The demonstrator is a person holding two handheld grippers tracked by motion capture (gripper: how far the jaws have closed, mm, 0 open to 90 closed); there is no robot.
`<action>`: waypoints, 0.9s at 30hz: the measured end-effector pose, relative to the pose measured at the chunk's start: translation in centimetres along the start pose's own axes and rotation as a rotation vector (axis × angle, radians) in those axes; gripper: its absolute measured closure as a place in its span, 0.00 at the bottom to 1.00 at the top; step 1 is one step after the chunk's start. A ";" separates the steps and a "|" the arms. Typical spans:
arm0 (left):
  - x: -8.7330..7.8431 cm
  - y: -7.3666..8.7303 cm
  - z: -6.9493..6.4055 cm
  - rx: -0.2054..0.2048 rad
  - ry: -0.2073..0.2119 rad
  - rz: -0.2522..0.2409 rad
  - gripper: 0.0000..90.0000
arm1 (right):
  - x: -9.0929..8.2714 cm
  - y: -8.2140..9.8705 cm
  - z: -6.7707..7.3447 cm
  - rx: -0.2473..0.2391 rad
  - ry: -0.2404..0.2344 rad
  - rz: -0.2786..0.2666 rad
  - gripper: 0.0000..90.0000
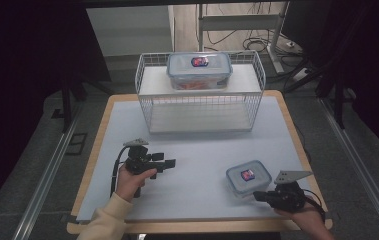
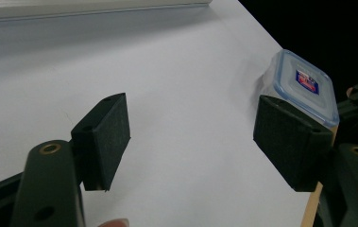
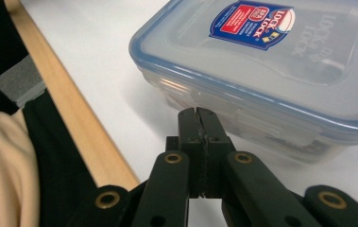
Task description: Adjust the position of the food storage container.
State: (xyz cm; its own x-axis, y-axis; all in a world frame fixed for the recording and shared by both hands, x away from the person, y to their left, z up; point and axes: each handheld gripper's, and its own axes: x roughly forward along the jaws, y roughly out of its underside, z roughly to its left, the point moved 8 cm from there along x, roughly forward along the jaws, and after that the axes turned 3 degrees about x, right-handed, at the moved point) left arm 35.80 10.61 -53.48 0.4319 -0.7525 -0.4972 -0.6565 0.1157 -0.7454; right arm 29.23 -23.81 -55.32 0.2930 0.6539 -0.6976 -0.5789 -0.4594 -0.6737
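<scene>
small box (image 1: 248, 177) sits near the table's (image 1: 197, 165) front right corner, lid on, a red and blue label on top. right gripper (image 1: 258, 195) lies low just beside its near side, jaws pressed together with nothing between them; in the right gripper view the tips sit just at the box wall (image 3: 242, 106), and i cannot tell whether they touch it. left gripper (image 1: 169, 163) is held well apart at the front left, jaws wide and empty, aimed across the white mat toward the box (image 2: 304, 85). at the far edge a wire basket (image 1: 199, 95) carries a bigger box (image 1: 199, 70) on its top shelf.
</scene>
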 end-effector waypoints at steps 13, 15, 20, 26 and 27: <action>-0.3 -0.1 0.1 0.002 -0.004 -0.006 0.30 | 1.9 -2.0 -1.1 0.011 0.014 0.003 1.00; -0.3 -0.1 0.1 -0.001 -0.005 -0.006 0.30 | 2.1 -2.1 -1.3 0.017 0.019 0.005 0.99; -0.2 0.0 0.0 -0.001 -0.003 -0.004 0.30 | 2.6 -2.7 -1.7 0.024 0.022 -0.004 0.99; -0.3 0.0 0.2 -0.002 -0.005 -0.005 0.30 | 3.5 -3.4 -1.8 0.025 0.027 0.001 0.99; -0.3 0.0 0.2 -0.005 -0.004 -0.006 0.30 | 3.6 -3.4 -1.9 0.025 0.028 0.002 0.99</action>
State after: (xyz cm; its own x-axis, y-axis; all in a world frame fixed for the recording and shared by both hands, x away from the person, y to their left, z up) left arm 35.81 10.94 -53.45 0.4386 -0.7504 -0.4945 -0.6567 0.1080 -0.7464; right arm 33.71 -21.03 -55.95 0.3125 0.6359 -0.7057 -0.5981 -0.4454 -0.6662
